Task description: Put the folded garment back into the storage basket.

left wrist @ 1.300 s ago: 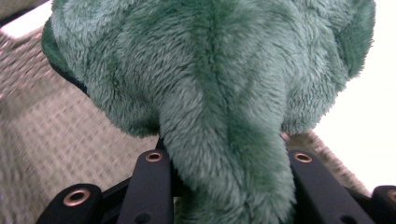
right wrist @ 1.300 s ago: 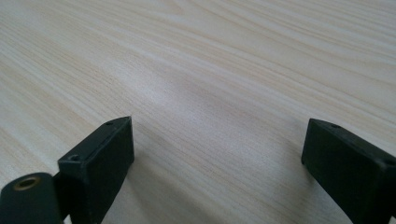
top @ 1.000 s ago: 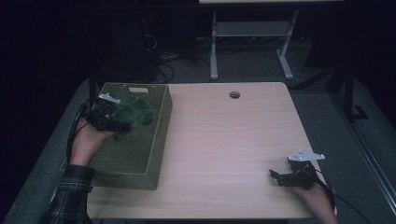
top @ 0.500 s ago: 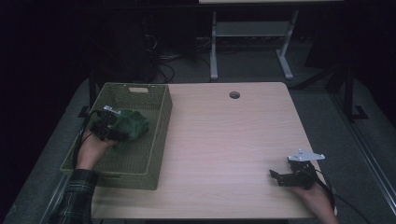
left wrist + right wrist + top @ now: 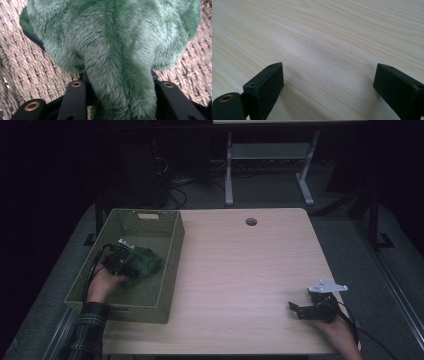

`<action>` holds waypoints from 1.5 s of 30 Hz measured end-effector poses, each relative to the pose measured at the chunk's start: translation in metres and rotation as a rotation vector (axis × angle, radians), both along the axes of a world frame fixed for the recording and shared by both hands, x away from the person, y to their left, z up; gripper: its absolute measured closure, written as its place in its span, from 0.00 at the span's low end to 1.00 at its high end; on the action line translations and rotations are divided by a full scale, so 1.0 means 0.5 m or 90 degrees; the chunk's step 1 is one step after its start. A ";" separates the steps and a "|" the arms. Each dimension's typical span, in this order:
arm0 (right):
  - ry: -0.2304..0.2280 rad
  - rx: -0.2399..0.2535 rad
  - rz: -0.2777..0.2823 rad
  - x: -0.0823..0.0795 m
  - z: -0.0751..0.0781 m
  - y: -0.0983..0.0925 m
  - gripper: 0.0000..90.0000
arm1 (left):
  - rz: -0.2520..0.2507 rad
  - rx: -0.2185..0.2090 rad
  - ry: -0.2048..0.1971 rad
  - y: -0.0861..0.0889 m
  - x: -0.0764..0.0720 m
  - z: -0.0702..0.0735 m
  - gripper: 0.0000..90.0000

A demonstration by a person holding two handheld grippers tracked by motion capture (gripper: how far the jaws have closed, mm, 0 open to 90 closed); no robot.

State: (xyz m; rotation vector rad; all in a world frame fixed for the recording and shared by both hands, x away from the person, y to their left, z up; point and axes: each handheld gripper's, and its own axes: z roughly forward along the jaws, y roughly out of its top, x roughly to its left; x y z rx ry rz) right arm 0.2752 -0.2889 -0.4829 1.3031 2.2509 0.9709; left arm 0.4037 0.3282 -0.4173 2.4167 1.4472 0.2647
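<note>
Left claw (image 5: 117, 100) pinches green plush (image 5: 112, 45) over basket (image 5: 165, 265) weave; right claw (image 5: 329, 87) gapes.

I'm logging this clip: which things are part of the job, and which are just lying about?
In use:
left gripper, shut on the green plush toy
woven basket

Idle:
right gripper, open, above bare table
metal stand behind
</note>
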 end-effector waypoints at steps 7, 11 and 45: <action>0.000 0.000 0.000 0.000 0.000 0.000 0.10 | 0.005 -0.010 0.001 0.004 0.002 -0.003 0.43; 0.000 0.000 0.000 0.000 0.000 0.000 0.10 | 0.001 -0.010 -0.023 0.005 -0.004 0.003 0.29; 0.000 0.000 0.000 0.000 0.000 0.000 0.10 | -0.057 -0.110 -0.165 -0.030 -0.041 0.149 0.16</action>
